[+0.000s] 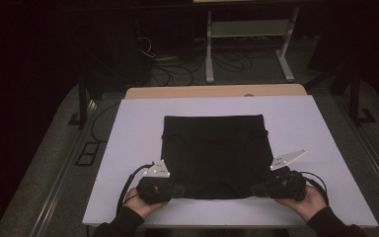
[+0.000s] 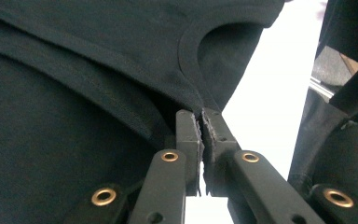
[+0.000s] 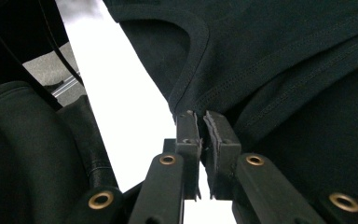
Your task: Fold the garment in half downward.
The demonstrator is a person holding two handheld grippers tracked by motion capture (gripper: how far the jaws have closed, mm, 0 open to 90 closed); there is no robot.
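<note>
I find the black T-shirt (image 1: 214, 155) lying flat on the white worktop (image 1: 128, 148), its near edge clamped at the shoulders by my left gripper (image 1: 177, 190) and right gripper (image 1: 256, 189), body extending away.

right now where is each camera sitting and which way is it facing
High view: fixed above the person's side, looking forward and down at the white table and black t-shirt; both hands show.
Left gripper view: rides the left hand-held gripper, looking along its jaws, pinched on the shirt's edge.
Right gripper view: rides the right hand-held gripper, likewise pinching.
Both gripper views share the curved neckline.
</note>
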